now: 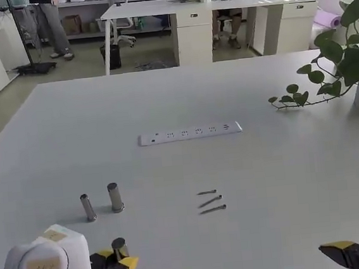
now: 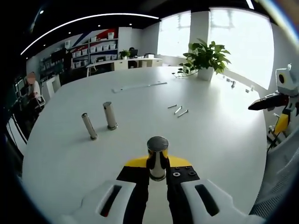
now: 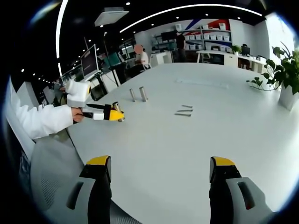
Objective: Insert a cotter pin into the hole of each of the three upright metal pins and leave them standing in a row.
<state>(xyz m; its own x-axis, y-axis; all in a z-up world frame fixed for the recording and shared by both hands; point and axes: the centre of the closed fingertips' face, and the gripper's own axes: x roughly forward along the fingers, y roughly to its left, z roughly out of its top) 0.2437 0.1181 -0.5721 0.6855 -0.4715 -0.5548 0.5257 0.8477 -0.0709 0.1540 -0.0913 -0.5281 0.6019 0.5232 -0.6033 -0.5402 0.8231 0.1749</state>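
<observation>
Standing upright, one metal pin point(image 2: 158, 145) is pinched by the left gripper point(image 2: 158, 165). The right gripper point(image 3: 161, 169) is held spread over the bench point(image 3: 187, 140).

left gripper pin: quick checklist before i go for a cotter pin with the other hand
1. Grip on the held metal pin: ok, upright between the jaws of the left gripper.
2. Other pins standing: ok, the thin metal pin and the thicker metal pin stand upright, side by side and apart.
3. Cotter pins reachable: ok, three lie loose together on the table.
4. Right gripper ready: ok, open and empty.
5. Hole in the held metal pin facing the right gripper: cannot tell, too small.
6. Any cotter pin inserted: not ok, none yet.
</observation>
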